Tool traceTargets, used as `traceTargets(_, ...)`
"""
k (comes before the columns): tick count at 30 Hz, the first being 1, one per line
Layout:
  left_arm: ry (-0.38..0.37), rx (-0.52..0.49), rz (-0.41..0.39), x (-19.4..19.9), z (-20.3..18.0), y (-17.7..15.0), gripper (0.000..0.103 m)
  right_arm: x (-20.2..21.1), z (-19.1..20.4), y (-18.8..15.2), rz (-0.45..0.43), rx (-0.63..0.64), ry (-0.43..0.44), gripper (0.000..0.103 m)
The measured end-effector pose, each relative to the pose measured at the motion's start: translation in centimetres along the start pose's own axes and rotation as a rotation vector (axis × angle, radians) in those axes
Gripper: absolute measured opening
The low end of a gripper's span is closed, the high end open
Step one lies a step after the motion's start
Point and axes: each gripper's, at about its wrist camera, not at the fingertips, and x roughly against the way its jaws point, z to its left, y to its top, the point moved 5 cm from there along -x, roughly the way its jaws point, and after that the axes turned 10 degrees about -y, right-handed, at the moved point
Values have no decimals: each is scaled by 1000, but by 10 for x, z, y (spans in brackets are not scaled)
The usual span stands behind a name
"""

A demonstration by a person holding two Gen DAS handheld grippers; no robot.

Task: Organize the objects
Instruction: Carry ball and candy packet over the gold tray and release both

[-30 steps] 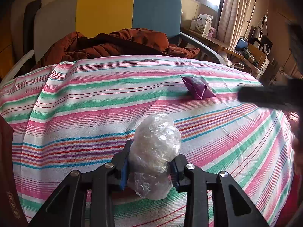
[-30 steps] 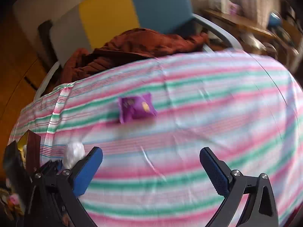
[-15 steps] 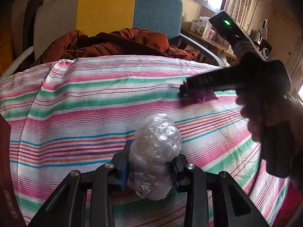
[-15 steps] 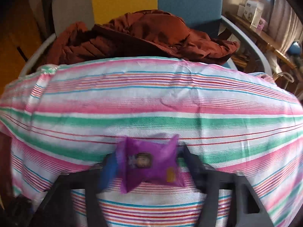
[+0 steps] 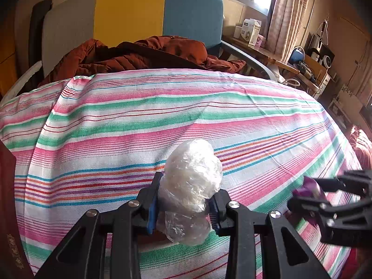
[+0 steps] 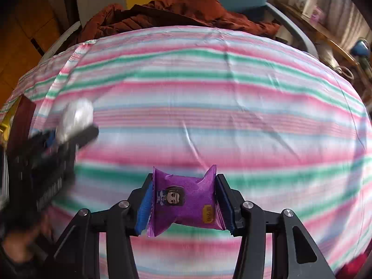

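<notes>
Left wrist view: the left gripper, black with blue pads, is pinched on a crumpled ball of clear plastic wrap; the ball bulges above and below the jaws.
Plastic ball, look: whitish and translucent, wrinkled and glossy, with a looser clear lobe hanging under the pads.
Plastic ball, place: held above the pink, green and white striped cloth, near its front edge; whether it touches the cloth cannot be told.
Right wrist view: the right gripper is pressed on a small purple foil snack packet, one blue pad against each short end.
Packet, look: pillow-shaped with crimped, flared ends, a cartoon face printed left of centre and a small yellow label at the lower right corner.
Packet, place: held over the near part of the striped cloth, lying crosswise between the jaws.
Grippers together: from the left wrist view the right gripper shows at the right edge with a sliver of purple packet in it; from the right wrist view the left gripper appears blurred at the left with the pale ball.
Background: a rust-brown quilted jacket lies heaped at the far edge of the cloth, before a grey, yellow and teal panelled headboard.
Left edge: a dark red box stands beside the cloth.
</notes>
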Motion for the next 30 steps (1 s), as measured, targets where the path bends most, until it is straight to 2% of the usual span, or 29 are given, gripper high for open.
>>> traceTargets(13, 38, -27, 2, 9, -4, 0, 33, -5, 4, 7, -66, 34, -47, 51)
traceTargets(20, 48, -83, -74, 63, -19, 7, 33, 0, 8, 7, -88, 65, -50, 51)
traceTargets(30, 49, -70, -178, 156, -18, 9, 33, 3, 16, 4, -84, 63, -29, 51)
